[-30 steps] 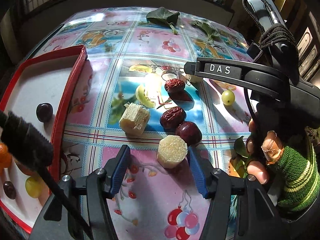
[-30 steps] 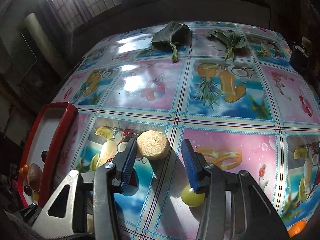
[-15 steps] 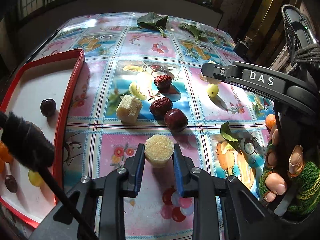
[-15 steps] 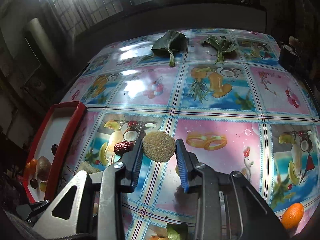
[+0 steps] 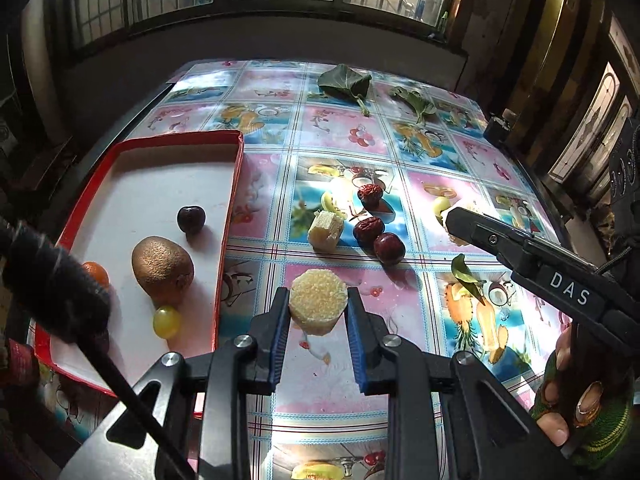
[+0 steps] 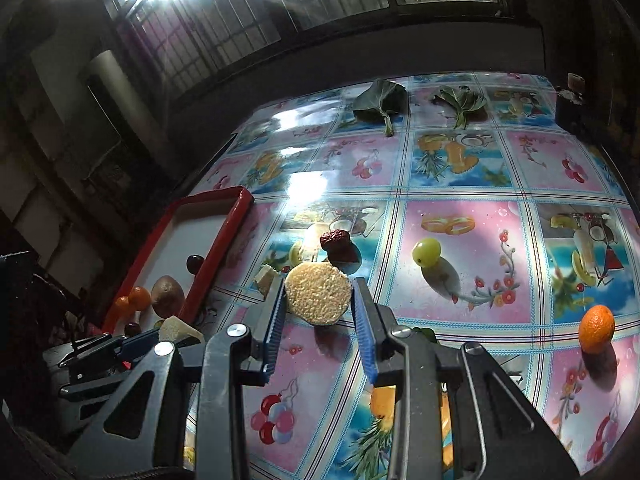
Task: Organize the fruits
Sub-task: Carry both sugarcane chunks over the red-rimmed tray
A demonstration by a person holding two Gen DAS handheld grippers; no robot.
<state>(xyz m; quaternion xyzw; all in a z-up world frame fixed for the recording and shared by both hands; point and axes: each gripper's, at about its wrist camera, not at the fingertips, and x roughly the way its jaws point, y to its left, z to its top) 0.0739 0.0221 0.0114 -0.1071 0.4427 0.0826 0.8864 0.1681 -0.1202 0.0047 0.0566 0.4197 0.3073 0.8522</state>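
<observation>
Worktop (image 5: 340,360) is carrying a red tray (image 5: 234,216) at its left side. Left claw (image 5: 318,312) is clenching one sugarcane round (image 5: 318,300), right claw (image 6: 318,300) is clenching another cane round (image 6: 318,292), both lifted clear. Best carrying both level, clearing the tray's raised rim, dropping into the bare far half, away from the kiwi (image 5: 162,266) and cherry (image 5: 191,219).

A table (image 5: 332,364) in a fruit-print cloth is carrying a red tray (image 5: 230,216), three red dates (image 5: 369,229), a green grape (image 6: 426,252), an orange (image 6: 597,328), two leaves (image 5: 345,85), and what looks like a cane chunk (image 5: 326,229).
</observation>
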